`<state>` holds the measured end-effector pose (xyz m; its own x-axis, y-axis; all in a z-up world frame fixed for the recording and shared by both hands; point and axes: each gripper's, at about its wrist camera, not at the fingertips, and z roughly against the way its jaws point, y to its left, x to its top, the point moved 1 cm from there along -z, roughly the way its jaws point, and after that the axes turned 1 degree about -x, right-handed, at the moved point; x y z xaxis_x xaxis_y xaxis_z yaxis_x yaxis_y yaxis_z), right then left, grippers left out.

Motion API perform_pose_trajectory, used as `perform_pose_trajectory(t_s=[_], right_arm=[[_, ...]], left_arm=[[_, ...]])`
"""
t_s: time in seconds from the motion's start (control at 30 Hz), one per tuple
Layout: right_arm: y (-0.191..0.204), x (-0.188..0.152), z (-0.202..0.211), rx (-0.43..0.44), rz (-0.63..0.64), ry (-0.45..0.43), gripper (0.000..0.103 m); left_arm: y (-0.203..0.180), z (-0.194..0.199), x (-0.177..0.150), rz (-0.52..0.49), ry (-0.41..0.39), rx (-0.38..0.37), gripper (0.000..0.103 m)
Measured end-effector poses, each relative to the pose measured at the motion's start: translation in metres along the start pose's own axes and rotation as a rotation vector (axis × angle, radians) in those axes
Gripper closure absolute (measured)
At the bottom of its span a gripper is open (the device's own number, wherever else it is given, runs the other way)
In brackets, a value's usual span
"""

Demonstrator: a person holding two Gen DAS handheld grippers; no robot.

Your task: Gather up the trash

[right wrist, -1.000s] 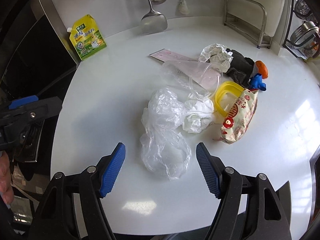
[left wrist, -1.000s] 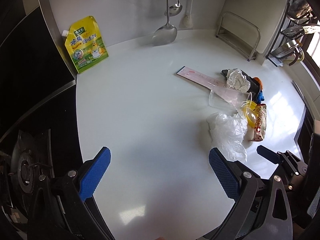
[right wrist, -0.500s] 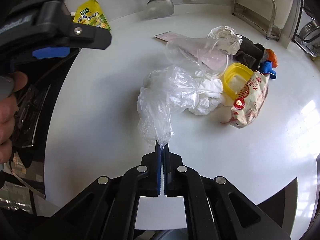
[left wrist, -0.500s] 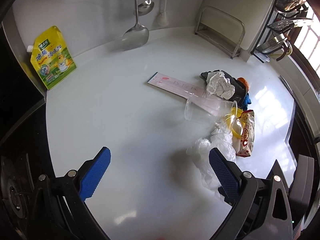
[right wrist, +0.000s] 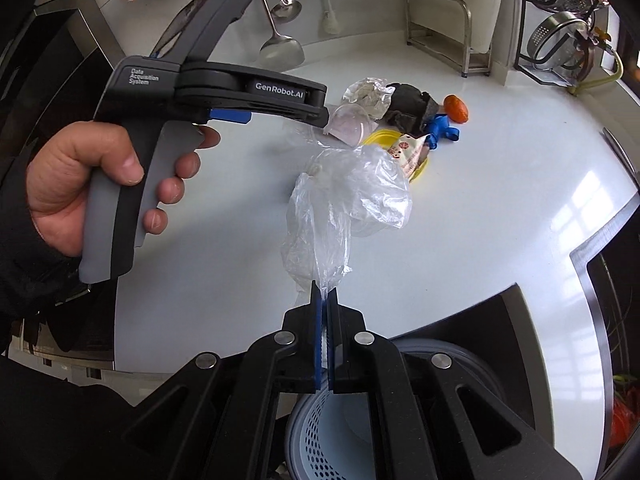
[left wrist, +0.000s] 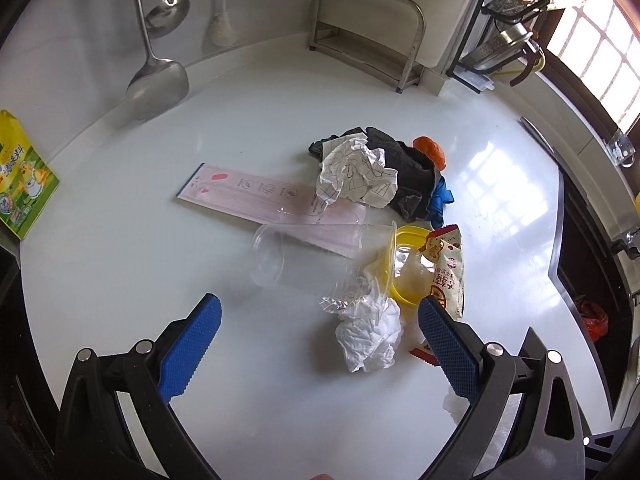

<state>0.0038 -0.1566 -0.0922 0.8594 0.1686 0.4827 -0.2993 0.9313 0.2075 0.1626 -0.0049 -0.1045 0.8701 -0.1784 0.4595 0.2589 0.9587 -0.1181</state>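
Observation:
My right gripper is shut on a clear plastic bag and holds it up off the white counter, near the counter's front edge. My left gripper is open above the counter, with a crumpled white tissue between its fingers. Beyond it lie a clear plastic cup on its side, a yellow lid, a snack wrapper, a pink paper strip, a crumpled paper and a dark cloth. The left gripper's body also shows in the right wrist view, held in a hand.
A perforated white bin sits below the counter edge under my right gripper. A yellow pouch stands at the far left. A ladle and spatula hang at the back wall. A metal rack stands at the back.
My right gripper has lifted the plastic bag and drawn it back over the counter's edge above the bin. My left gripper has moved forward and right, closer to the trash pile.

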Motion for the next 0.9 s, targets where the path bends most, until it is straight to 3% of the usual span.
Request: perform_pose_trajectory(t_s=[0.17, 0.33, 0.43, 0.47, 0.5, 0.53, 0.63, 0.9], right_arm=[[-0.007, -0.005, 0.013, -0.028, -0.022, -0.008, 0.101], [-0.008, -0.008, 0.02, -0.044, -0.027, -0.011, 0.101], [-0.011, -0.009, 0.022, -0.047, -0.029, -0.014, 0.101], [-0.012, -0.009, 0.023, -0.046, -0.029, -0.015, 0.101], [-0.012, -0.008, 0.023, -0.046, -0.027, -0.016, 0.101], [-0.011, -0.008, 0.023, -0.045, -0.023, -0.019, 0.101], [-0.007, -0.005, 0.023, -0.033, -0.007, -0.025, 0.101], [0.003, 0.003, 0.026, 0.004, 0.027, -0.055, 0.101]], left_arm=[[-0.001, -0.031, 0.009, -0.026, 0.03, 0.022, 0.006], [0.018, -0.051, 0.015, 0.036, 0.056, 0.04, 0.008], [0.029, -0.048, 0.015, 0.083, 0.05, 0.011, 0.037], [0.03, -0.043, 0.015, 0.078, 0.035, 0.003, 0.051], [0.03, -0.04, 0.015, 0.072, 0.033, -0.01, 0.091], [0.03, -0.035, 0.015, 0.066, 0.027, -0.009, 0.096], [0.027, -0.015, 0.016, 0.045, -0.026, -0.029, 0.098], [0.027, 0.028, 0.011, 0.051, -0.095, 0.008, 0.099]])
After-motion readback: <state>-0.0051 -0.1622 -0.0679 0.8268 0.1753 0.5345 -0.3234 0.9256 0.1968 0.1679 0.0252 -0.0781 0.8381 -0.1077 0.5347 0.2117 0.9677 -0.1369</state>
